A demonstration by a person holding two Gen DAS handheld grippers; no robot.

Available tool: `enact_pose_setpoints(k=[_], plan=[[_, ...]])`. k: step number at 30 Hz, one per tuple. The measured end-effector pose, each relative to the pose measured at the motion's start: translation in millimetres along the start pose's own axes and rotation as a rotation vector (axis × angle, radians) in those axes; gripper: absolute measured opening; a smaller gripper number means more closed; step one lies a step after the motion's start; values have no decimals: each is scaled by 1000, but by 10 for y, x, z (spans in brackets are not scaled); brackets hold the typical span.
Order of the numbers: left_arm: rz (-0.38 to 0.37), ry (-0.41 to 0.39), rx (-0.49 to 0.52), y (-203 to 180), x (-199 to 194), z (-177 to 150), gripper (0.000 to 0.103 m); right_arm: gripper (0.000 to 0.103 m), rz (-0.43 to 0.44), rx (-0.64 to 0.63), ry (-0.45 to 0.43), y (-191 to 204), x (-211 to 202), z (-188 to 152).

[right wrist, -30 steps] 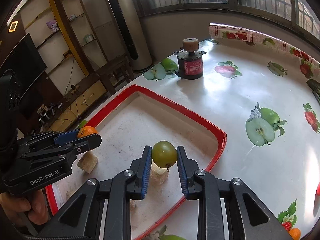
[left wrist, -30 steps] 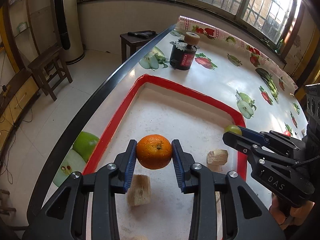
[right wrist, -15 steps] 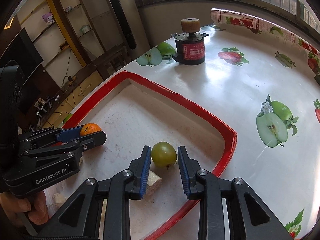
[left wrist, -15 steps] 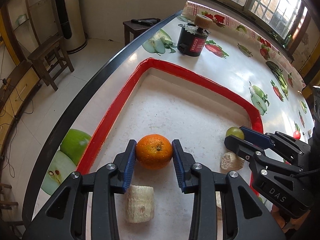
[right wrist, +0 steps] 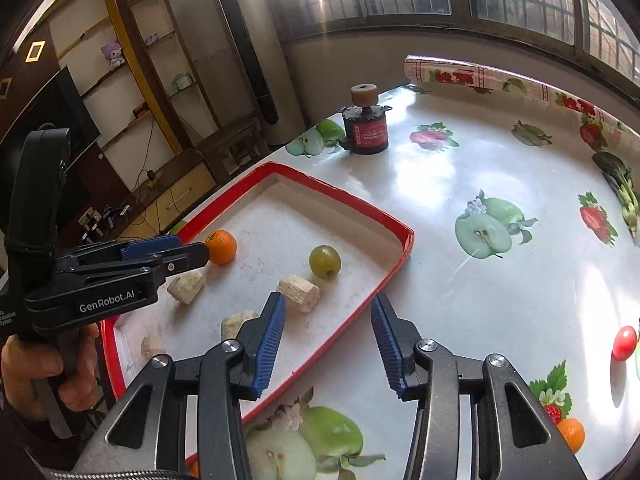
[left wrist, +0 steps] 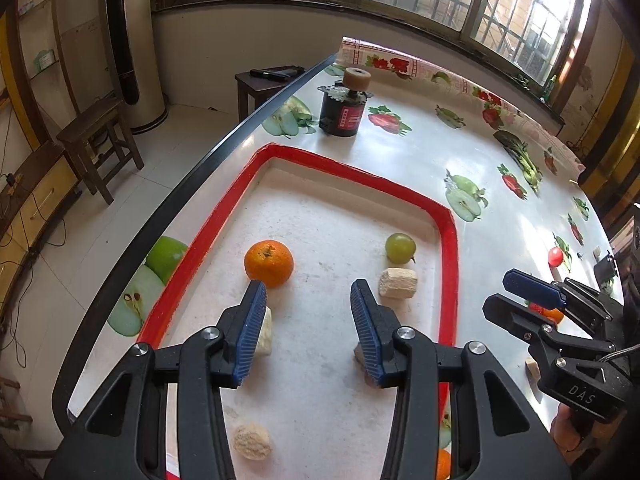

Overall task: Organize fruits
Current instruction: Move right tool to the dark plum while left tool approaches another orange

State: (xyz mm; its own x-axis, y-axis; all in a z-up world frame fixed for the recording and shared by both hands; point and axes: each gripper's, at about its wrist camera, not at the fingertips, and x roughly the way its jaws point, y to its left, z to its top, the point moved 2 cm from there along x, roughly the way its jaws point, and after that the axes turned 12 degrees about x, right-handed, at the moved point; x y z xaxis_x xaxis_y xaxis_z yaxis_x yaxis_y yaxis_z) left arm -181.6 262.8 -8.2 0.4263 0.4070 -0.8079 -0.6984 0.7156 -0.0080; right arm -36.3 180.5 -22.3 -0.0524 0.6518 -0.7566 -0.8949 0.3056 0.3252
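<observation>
— So how far along is the sorting?

— Two fruits lie in the red-rimmed tray (left wrist: 224, 220): the orange (left wrist: 269, 263) near its left wall and the green grape (left wrist: 400, 247) toward the right wall, well apart. Several pale, fibrous cut chunks (left wrist: 398, 283) sit around them on the tray floor.

— And the grippers?

— The left gripper (left wrist: 306, 330) hangs over the tray just behind the orange, jaws spread wide, nothing between them. The right gripper (right wrist: 328, 344) straddles the tray's near corner, jaws equally wide and empty.

— What is left, then?

— On the fruit-print tablecloth (right wrist: 460, 168), a red cherry tomato (right wrist: 624, 343) lies out to the right, and a small orange fruit (right wrist: 572, 434) sits near the bottom right edge. Both are outside the tray, so I judge those remain to be fetched. Roughly half done, I would say.

— Anything else on the table?

— A black cylindrical motor (right wrist: 366, 130) with a tan roller on top stands beyond the tray; it looks unrelated to the fruit.
</observation>
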Motion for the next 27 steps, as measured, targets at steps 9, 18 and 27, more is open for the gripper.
enact_pose_setpoints(k=[9, 18, 27], plan=[[-95, -14, 104, -538, -313, -307, 42, 46, -21, 26, 2, -289, -511, -546], [-182, 1, 331, -1150, -473, -673, 42, 46, -36, 35, 11, -501, -895, -1057], [-121, 93, 804, -1594, -386, -888, 42, 46, -8, 46, 46, -615, -1167, -1462]])
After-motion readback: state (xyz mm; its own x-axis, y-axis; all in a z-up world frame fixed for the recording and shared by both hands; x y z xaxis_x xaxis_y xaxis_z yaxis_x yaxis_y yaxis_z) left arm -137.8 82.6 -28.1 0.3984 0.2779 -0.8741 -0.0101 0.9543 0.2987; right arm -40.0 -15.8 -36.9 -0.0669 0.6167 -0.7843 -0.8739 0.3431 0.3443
